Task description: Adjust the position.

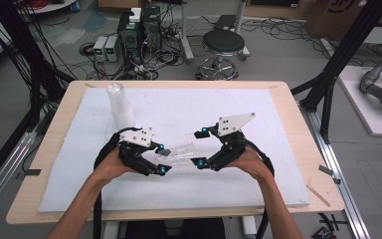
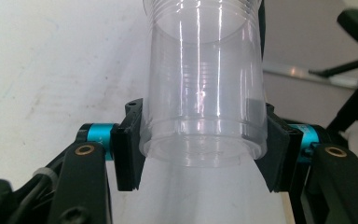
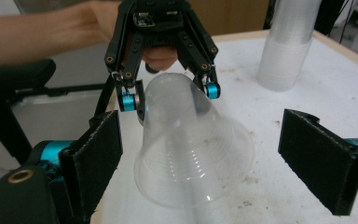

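A clear plastic cup (image 1: pixel 181 153) lies level just above the white board, between the two hands. My left gripper (image 1: pixel 162 160) is shut on its narrow base; in the left gripper view the black pads (image 2: pixel 128 154) press both sides of the cup (image 2: pixel 203 93). The cup's wide mouth points at my right gripper (image 1: pixel 200 148). In the right gripper view the cup (image 3: pixel 191 149) sits between the wide-open jaws of my right gripper (image 3: pixel 212 161), and neither of its pads (image 3: pixel 95 158) touches the rim. Beyond the cup, my left gripper (image 3: pixel 170 95) grips the base.
A tall stack of clear cups (image 1: pixel 119 104) stands upright at the back left of the white foam board (image 1: pixel 258 184), seen as the cup stack (image 3: pixel 286 46) in the right gripper view. The board covers a wooden table (image 1: pixel 323 164). A black stool (image 1: pixel 223 45) and computer towers stand behind the table.
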Demonstrator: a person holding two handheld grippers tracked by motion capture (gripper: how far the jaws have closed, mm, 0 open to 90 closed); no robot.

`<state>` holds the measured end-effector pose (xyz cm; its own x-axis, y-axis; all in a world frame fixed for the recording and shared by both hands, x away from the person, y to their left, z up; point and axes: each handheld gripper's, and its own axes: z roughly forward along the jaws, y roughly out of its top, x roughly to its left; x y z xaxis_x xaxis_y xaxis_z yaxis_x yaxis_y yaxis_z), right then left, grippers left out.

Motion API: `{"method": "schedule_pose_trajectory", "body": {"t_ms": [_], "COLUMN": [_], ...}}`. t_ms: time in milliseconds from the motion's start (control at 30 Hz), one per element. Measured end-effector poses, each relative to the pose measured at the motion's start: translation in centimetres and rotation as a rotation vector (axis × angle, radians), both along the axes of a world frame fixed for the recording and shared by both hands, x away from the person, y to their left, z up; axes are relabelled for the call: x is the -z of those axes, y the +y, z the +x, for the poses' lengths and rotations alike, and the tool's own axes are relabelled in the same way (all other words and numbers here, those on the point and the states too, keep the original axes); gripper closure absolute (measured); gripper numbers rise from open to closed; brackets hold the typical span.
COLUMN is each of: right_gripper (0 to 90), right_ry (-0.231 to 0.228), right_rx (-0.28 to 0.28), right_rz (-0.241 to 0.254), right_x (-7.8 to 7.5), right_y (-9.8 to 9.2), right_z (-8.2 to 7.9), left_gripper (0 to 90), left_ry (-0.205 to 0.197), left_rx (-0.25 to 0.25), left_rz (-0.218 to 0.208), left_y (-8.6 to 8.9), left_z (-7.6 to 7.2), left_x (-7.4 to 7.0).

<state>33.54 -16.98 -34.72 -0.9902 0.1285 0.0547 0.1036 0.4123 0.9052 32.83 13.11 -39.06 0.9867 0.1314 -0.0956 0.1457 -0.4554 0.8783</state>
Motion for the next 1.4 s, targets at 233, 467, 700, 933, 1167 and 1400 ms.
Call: {"method": "schedule_pose_trajectory", "body": {"t_ms": [233, 467, 700, 933, 1167, 1400], "right_gripper": [13.5, 13.5, 13.5, 13.5, 13.5, 13.5], "right_ry": [-0.004, 0.011, 0.022, 0.026, 0.031, 0.04], "right_rx": [0.006, 0.003, 0.001, -0.007, -0.013, -0.026], "right_rz": [0.127, 0.207, 0.242, 0.246, 0.25, 0.249], "right_x": [0.9, 1.9, 2.4, 2.7, 2.8, 3.0], "right_y": [-1.0, -1.4, -1.5, -1.4, -1.0, -0.1], "right_z": [-0.2, -0.1, -0.1, 0.0, 0.1, 0.1], "left_gripper": [42.0, 42.0, 42.0, 42.0, 42.0, 42.0], "left_ry": [0.005, -0.034, -0.033, -0.013, -0.015, -0.021], "left_rx": [-0.019, -0.017, -0.034, -0.054, -0.056, -0.03], "left_rz": [-0.165, -0.267, -0.369, -0.362, -0.384, -0.4], "left_y": [0.9, 1.0, 1.0, 0.9, 0.9, -0.3], "left_z": [-0.2, -0.2, -0.4, -0.4, -0.4, -0.5], "left_x": [1.3, 1.2, 1.9, 2.8, 2.6, 2.1]}}
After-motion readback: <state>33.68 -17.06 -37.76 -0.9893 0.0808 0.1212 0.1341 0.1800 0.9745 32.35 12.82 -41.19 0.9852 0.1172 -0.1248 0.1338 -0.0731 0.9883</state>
